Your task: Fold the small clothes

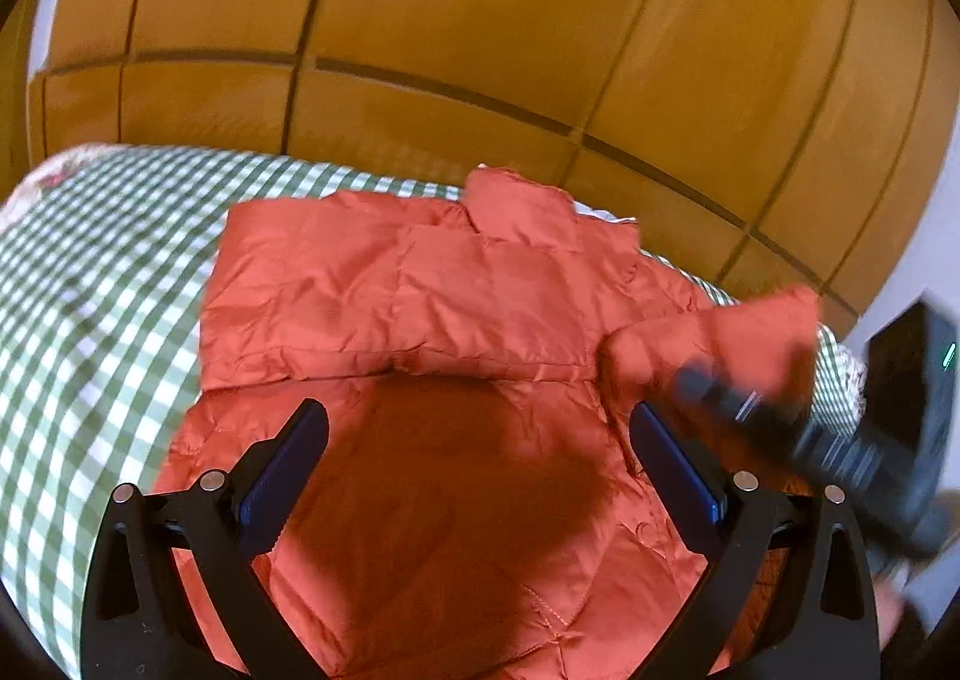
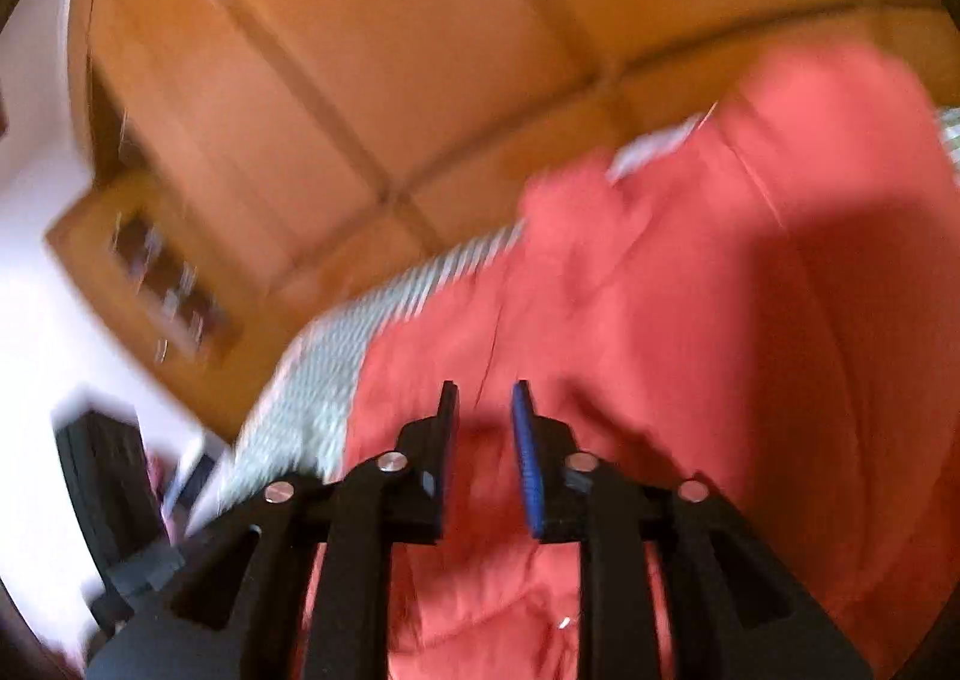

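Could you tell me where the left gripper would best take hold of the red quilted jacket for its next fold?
Probably the left side edge of the red quilted jacket, where it meets the green checked cover. That edge lies flat, free and unobstructed, so the open left gripper could come in low from the left and pinch it. The right side is already bunched, with the right gripper over it.

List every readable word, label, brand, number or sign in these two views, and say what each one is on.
No readable text in either view.
Orange quilted jacket: no label or print visible.
Green checked bedcover: pattern only.
Right gripper: a small green light on its black body, no lettering legible.
Wooden shelf: its contents are too blurred to read.
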`<act>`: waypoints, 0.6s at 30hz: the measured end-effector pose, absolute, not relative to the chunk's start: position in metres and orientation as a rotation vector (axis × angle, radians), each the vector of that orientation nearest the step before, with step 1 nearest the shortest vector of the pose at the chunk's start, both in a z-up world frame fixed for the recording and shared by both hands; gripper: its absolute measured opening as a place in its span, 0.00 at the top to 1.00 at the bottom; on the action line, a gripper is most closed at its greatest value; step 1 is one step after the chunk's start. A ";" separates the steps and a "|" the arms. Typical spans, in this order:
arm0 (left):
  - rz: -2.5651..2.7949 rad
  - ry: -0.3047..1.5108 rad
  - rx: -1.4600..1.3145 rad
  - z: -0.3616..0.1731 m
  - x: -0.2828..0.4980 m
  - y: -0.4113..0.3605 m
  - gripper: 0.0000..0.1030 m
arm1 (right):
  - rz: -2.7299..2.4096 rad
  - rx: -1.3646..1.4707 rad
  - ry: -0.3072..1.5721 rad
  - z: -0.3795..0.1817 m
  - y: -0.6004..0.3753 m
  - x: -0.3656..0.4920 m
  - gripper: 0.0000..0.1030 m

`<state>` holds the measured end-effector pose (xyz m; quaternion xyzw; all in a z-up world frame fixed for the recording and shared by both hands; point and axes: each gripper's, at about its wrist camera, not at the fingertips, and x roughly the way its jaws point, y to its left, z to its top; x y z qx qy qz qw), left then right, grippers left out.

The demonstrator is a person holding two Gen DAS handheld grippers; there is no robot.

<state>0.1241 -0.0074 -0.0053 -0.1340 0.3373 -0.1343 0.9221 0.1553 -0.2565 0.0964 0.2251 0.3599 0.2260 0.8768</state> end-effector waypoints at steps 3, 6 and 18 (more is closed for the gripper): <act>-0.288 0.710 -0.301 -0.009 0.130 -0.009 0.03 | 0.463 0.452 0.693 0.102 -0.269 0.138 0.42; -0.322 0.723 -0.304 -0.009 0.137 -0.017 0.03 | 0.384 0.494 0.583 0.114 -0.301 0.110 0.24; -0.597 0.802 -0.384 0.000 0.164 -0.103 0.04 | 0.187 0.740 0.469 0.097 -0.415 0.078 0.06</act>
